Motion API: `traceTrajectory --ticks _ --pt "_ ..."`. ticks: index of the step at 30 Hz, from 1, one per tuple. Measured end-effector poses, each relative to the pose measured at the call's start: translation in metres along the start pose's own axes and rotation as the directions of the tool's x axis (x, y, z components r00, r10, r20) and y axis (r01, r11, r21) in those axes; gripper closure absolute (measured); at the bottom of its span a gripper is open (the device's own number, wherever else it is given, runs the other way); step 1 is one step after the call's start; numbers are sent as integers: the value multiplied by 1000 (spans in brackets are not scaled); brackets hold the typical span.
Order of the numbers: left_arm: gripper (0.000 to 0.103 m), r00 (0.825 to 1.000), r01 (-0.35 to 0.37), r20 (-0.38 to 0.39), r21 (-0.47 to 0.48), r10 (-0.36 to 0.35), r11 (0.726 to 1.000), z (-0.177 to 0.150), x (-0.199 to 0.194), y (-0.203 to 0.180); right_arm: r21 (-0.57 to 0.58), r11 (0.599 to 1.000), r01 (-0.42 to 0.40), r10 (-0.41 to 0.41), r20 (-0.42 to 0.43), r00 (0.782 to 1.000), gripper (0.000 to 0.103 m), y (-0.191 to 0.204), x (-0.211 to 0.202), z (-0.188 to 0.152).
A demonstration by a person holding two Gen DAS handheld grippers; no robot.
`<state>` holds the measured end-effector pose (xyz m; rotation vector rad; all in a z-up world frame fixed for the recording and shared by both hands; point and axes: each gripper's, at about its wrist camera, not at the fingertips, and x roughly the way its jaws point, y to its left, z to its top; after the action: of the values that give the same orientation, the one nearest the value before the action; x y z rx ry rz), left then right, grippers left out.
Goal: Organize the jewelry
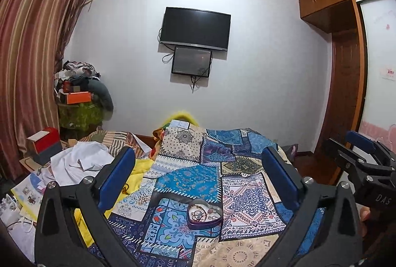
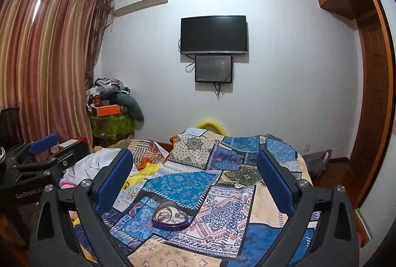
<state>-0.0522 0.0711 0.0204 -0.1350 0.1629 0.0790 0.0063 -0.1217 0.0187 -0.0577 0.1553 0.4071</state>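
Note:
A purple heart-shaped tin (image 1: 205,214) lies open on the patchwork bedspread (image 1: 188,178), with bracelets and small jewelry pieces (image 1: 200,213) inside. It also shows in the right wrist view (image 2: 170,216). My left gripper (image 1: 198,182) is open and empty, above and behind the tin. My right gripper (image 2: 195,182) is open and empty too, with the tin below and slightly left of its middle. The right gripper shows at the right edge of the left wrist view (image 1: 363,155); the left gripper shows at the left edge of the right wrist view (image 2: 39,155).
White cloth (image 1: 79,160), papers and a red-and-grey box (image 1: 44,144) lie on the bed's left side. A cluttered stand (image 1: 79,103) is in the corner by the curtain. A TV (image 1: 195,28) hangs on the far wall. A wooden wardrobe (image 1: 346,84) stands at right.

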Motion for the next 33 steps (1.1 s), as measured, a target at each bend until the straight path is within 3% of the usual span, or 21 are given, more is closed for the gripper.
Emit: traceTrajectory --ticks 33 --pt "1 999 16 -35 18 -16 1000 -5 9 -5 3 1000 -5 5 -23 1000 4 -2 -1 0"
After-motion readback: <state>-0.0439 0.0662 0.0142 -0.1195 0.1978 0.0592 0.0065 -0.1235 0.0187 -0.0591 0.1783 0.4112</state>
